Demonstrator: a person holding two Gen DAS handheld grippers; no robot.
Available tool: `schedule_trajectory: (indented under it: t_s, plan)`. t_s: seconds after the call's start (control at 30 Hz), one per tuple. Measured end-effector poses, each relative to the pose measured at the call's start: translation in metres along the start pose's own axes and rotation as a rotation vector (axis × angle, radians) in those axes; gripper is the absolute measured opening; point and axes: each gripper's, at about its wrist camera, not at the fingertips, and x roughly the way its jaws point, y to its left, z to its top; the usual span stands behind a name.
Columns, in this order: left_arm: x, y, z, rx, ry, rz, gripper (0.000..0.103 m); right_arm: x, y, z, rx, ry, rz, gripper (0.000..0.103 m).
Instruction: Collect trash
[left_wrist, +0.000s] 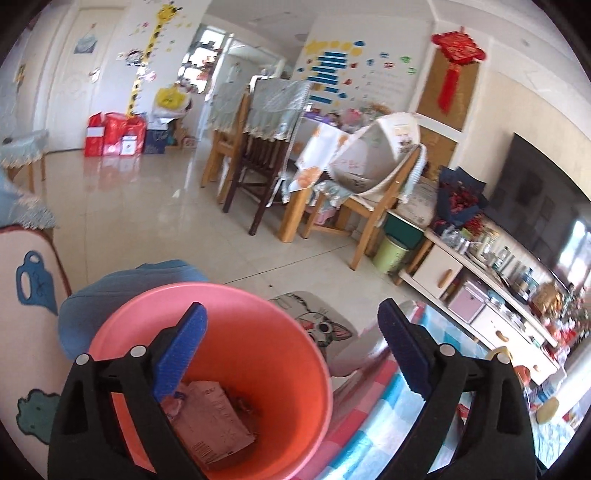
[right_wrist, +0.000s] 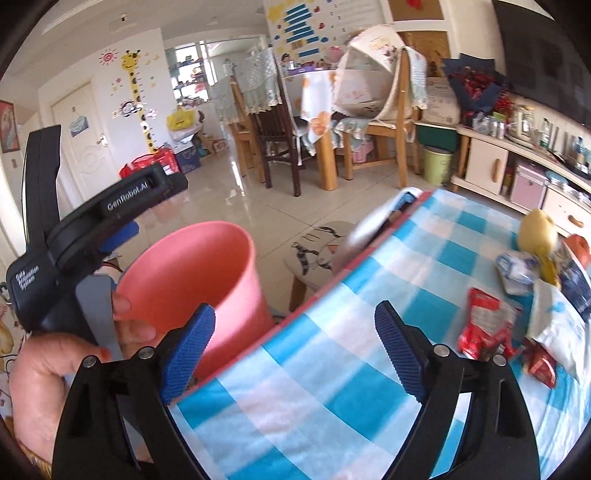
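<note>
A pink bin (left_wrist: 266, 354) stands beside the checked table, with crumpled paper trash (left_wrist: 210, 424) at its bottom. My left gripper (left_wrist: 291, 354) is open and empty, held above the bin's mouth. In the right wrist view the bin (right_wrist: 192, 273) is left of the table edge, and the left gripper's body (right_wrist: 92, 229) is held in a hand beside it. My right gripper (right_wrist: 295, 350) is open and empty over the blue checked tablecloth (right_wrist: 332, 369). A red wrapper (right_wrist: 484, 325), a white bag (right_wrist: 561, 332) and a yellow item (right_wrist: 535, 229) lie at the table's right.
A stool with a cat cushion (right_wrist: 317, 251) stands beyond the table. Dining chairs and a dining table (left_wrist: 295, 155) are further back, a green bin (left_wrist: 391, 254) by a TV cabinet (left_wrist: 480, 295) at right. A light tiled floor (left_wrist: 147, 214) lies between.
</note>
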Motion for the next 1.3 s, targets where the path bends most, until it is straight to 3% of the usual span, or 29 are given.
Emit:
schedule_trajectory:
  t_s: [0.4, 0.63, 0.83, 1.03, 1.1, 1.2, 1.3]
  plan:
    - [-0.004, -0.081, -0.022, 0.171, 0.096, -0.176, 0.096, -0.062, -0.073, -0.041, 0.038, -0.009, -0.111, 0.089]
    - [-0.009, -0.134, -0.047, 0.310, 0.092, -0.265, 0.096, -0.091, -0.120, -0.061, 0.073, -0.024, -0.150, 0.089]
    - [0.004, -0.183, -0.074, 0.395, 0.197, -0.351, 0.096, -0.112, -0.185, -0.065, 0.213, -0.064, -0.179, 0.089]
    - [0.033, -0.220, -0.090, 0.327, 0.305, -0.449, 0.095, -0.126, -0.258, -0.059, 0.304, -0.103, -0.240, 0.089]
    - [0.047, -0.234, -0.097, 0.313, 0.343, -0.466, 0.089, -0.126, -0.280, -0.053, 0.315, -0.105, -0.252, 0.088]
    - [0.070, -0.255, -0.107, 0.318, 0.400, -0.467, 0.069, -0.117, -0.305, -0.039, 0.295, -0.090, -0.285, 0.076]
    - [0.093, -0.272, -0.111, 0.301, 0.440, -0.482, 0.068, -0.103, -0.329, -0.026, 0.294, -0.086, -0.268, 0.074]
